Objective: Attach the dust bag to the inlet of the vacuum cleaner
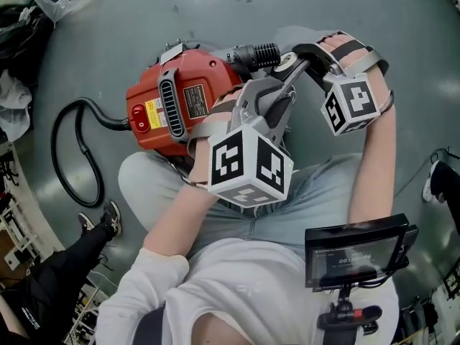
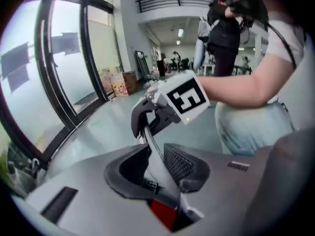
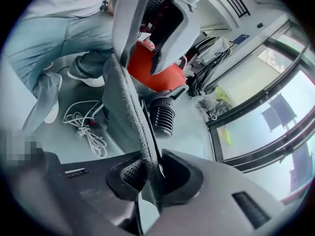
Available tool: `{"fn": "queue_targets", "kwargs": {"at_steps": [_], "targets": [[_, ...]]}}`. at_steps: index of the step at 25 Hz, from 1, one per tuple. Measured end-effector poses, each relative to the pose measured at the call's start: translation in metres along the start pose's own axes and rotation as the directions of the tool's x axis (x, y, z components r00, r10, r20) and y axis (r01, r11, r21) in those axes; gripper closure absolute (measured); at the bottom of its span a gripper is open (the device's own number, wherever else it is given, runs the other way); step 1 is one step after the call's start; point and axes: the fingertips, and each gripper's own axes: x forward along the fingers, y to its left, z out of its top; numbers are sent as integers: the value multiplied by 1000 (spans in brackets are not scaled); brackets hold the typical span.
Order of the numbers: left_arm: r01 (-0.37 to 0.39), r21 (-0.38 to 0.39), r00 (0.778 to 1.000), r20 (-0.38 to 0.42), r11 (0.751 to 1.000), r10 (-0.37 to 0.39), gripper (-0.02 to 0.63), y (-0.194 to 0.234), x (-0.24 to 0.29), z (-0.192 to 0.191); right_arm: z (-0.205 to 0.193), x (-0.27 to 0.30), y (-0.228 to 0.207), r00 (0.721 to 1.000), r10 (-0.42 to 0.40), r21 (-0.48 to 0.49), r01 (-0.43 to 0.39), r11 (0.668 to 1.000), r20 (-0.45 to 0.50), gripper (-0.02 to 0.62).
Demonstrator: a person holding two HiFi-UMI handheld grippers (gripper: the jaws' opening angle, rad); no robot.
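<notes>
Hose (image 1: 72,149) loops left of the red vacuum cleaner (image 1: 180,99) on the floor, seen whole only in the head view. Beside it, the left gripper (image 2: 158,168) jaws pinch the grey dust bag (image 3: 125,97), which stretches to the right gripper (image 3: 150,176), whose jaws pinch it too. Only the right gripper view shows a coiled white cord (image 3: 86,127).

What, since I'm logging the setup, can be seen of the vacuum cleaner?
The vacuum cleaner is red, plastic-looking, lying on the grey floor by the person's legs. Its top shows a black slatted vent, a yellow label and a white label. A black cord loops from its left end; its black ribbed inlet juts right, the dust bag not yet on it.
</notes>
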Motion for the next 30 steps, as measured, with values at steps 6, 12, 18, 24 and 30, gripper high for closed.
{"fn": "queue_targets", "kwargs": {"at_steps": [6,12,18,24,30], "targets": [[-90,149,953,-274,985,129,520,-3,27,-25,-2,-5,0,999,43,-13,-43,999,-32,549],[-90,199,897,-410,976,166,523,0,36,-34,9,5,-7,999,44,-44,-44,998,-2,548],[-65,147,858,-497,987,131,575,4,42,-41,13,14,-10,998,65,-56,-64,996,17,546],[73,-55,906,-414,996,-89,595,5,34,-30,11,23,-15,999,43,-8,-43,999,29,540],[150,-167,908,-367,974,-203,598,7,31,-29,13,31,-18,997,76,-24,-75,997,30,526]]}}
